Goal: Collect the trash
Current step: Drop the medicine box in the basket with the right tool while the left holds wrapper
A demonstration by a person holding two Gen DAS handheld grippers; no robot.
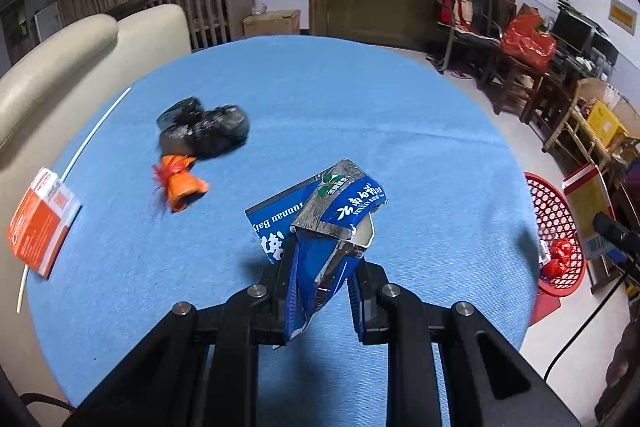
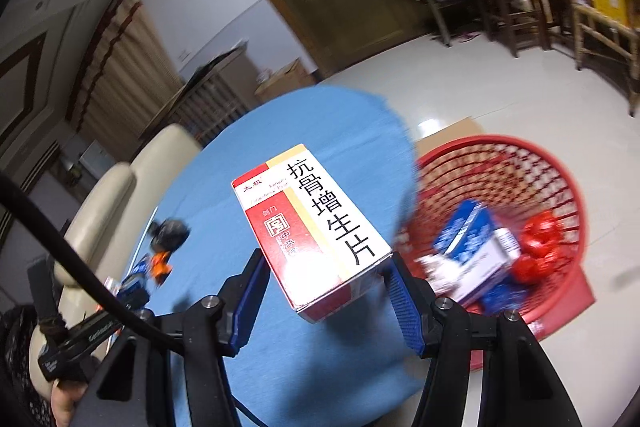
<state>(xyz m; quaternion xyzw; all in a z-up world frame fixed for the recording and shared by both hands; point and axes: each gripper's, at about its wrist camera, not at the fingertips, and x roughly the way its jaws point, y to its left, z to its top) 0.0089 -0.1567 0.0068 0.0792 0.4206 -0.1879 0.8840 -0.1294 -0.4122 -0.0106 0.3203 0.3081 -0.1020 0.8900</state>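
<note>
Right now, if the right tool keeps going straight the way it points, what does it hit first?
Probably the blue table. The right tool, shut on the red and white box, aims down over the tabletop near its edge; the red basket sits off to the right. Depth is unclear.

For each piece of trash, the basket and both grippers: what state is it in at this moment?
left gripper: shut on crushed blue carton, lifted off table
right gripper: shut on red-and-white box, held in the air
black bag: crumpled, on blue table
orange wrapper: knotted, on table
orange box: at table edge
red basket: on floor, partly filled
</note>
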